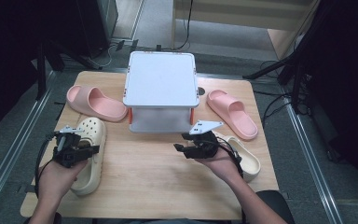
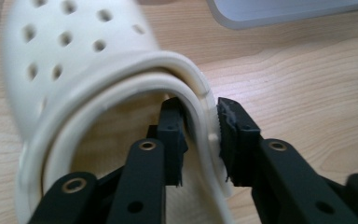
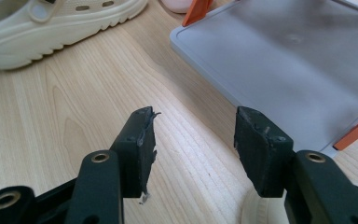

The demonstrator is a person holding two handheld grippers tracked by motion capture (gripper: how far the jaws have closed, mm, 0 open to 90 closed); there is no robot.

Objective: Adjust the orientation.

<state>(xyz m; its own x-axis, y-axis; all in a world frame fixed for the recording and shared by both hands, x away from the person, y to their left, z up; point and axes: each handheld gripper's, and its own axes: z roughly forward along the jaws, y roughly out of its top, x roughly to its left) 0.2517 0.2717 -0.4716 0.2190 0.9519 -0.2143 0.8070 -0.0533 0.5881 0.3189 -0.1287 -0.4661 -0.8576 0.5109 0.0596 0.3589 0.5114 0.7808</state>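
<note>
A cream clog (image 1: 91, 128) with holes over its toe lies at the table's left. My left gripper (image 1: 93, 150) stands at its heel end. In the left gripper view the jaws straddle the side wall of the clog (image 2: 74, 60), one pad inside the shoe and one outside, and the left gripper (image 2: 200, 135) is shut on that wall. My right gripper (image 1: 182, 141) hovers open and empty over bare wood before the white rack (image 1: 161, 79). The right gripper (image 3: 193, 144) faces the rack's lower shelf (image 3: 289, 70). A second cream clog (image 1: 247, 161) lies just behind the right hand.
A pink slide (image 1: 95, 102) lies left of the rack and another pink slide (image 1: 233, 112) right of it. Orange posts (image 3: 196, 11) carry the rack's top shelf. The wooden table (image 1: 149, 186) has open space at its front middle.
</note>
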